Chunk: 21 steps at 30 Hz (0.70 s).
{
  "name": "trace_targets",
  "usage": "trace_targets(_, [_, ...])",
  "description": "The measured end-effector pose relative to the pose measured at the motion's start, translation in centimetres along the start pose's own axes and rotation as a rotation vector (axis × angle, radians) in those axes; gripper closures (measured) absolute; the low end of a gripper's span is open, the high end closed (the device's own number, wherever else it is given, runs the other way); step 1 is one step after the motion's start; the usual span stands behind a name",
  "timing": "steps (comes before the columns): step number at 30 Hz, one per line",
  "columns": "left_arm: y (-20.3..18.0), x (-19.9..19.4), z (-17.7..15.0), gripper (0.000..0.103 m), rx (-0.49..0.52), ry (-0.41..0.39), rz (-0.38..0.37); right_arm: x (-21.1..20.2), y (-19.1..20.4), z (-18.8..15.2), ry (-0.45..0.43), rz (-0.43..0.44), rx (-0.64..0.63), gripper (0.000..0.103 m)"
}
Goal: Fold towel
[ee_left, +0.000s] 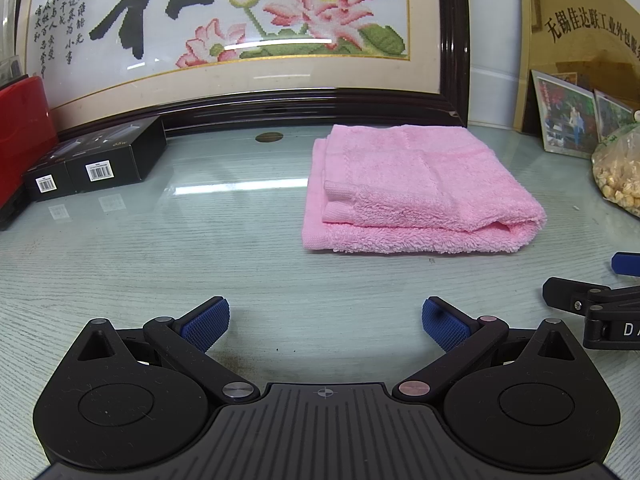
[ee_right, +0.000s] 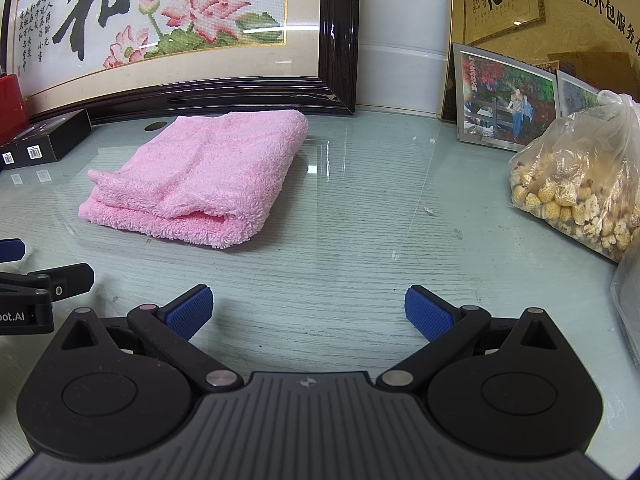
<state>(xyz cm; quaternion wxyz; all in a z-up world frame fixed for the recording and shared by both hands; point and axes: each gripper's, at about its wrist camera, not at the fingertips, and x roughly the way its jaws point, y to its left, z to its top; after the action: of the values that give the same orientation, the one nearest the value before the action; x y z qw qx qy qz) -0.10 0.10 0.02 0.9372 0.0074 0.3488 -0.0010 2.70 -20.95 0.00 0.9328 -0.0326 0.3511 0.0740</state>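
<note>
We hold the left gripper [ee_left: 325,322] and the right gripper [ee_right: 308,312] low over the near part of the table [ee_left: 160,264], both with blue pads spread wide and pinching nothing. The pink towel [ee_left: 416,188] lies toward the far edge, already folded into a thick stack, so we judge the folding is nearly or fully finished. Bare glass between us and the towel gives free room. The black boxes [ee_left: 96,160] at the left and the bag of snacks [ee_right: 580,188] at the right narrow the sides.
</note>
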Motion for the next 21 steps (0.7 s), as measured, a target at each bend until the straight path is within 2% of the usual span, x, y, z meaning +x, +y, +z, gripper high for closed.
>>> trace_targets(21, [0.06,-0.07,0.04,0.0,0.0,0.0,-0.001,0.09,-0.03,-0.05,0.0,0.0,0.0,0.0])
